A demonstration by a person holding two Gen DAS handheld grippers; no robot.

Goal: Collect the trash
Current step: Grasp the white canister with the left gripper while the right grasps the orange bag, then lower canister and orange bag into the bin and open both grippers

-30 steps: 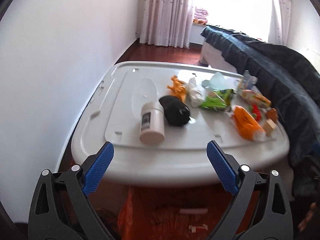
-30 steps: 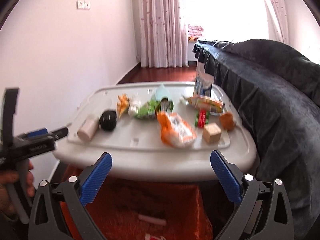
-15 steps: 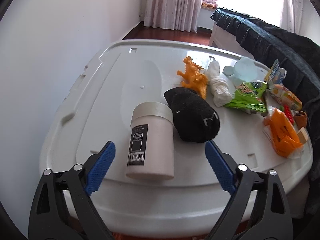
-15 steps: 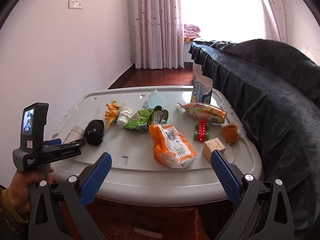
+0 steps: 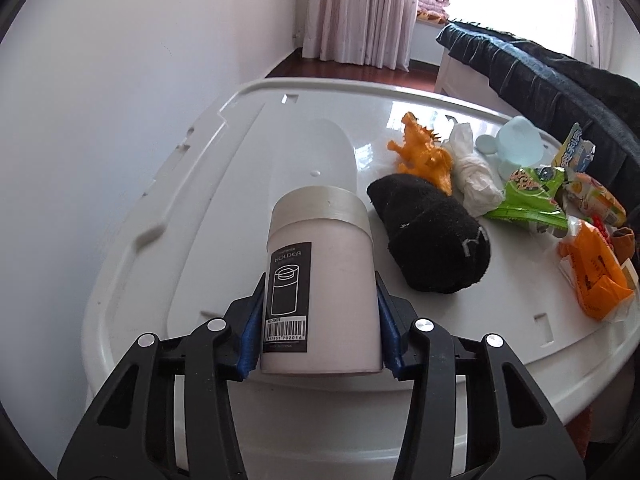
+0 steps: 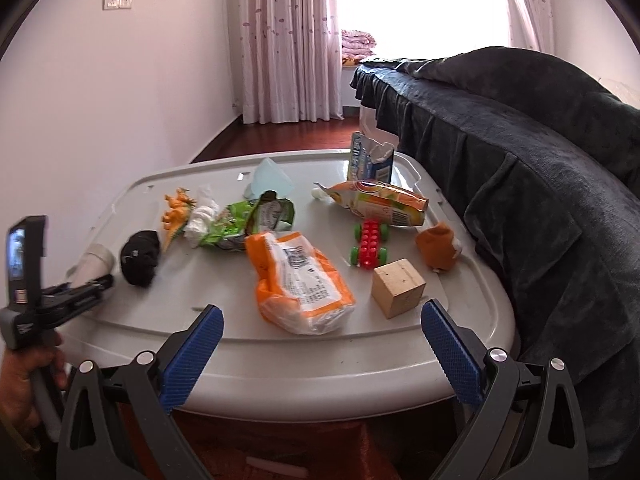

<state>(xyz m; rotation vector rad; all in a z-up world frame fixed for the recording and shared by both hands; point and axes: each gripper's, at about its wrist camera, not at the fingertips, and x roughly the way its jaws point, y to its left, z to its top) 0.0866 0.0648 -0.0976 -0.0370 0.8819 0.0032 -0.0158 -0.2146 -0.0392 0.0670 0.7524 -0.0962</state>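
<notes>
A white cylindrical holder (image 5: pixel 320 272) with a black label lies on the white bin lid (image 5: pixel 200 200). My left gripper (image 5: pixel 320 320) is closing, and its blue pads touch both sides of the holder near its base. A black sock (image 5: pixel 432 236) lies just right of the holder. In the right wrist view, my right gripper (image 6: pixel 320 344) stands open at the lid's near edge with nothing between its fingers. An orange plastic bag (image 6: pixel 298 280) lies just beyond it. A green wrapper (image 6: pixel 244 224), a crumpled tissue (image 5: pixel 472 168) and a juice pouch (image 6: pixel 380 204) lie farther back.
An orange toy dinosaur (image 5: pixel 424 152), a toy car (image 6: pixel 370 244), a wooden cube (image 6: pixel 398 286) and a torn carton (image 6: pixel 370 160) share the lid. A bed with a dark cover (image 6: pixel 540 160) borders the right side. A wall stands on the left. A hand (image 6: pixel 20 384) holds the left gripper.
My left gripper moved forward and down to the white holder and closed its jaws onto its sides. The right gripper came closer to the lid and stayed open.
</notes>
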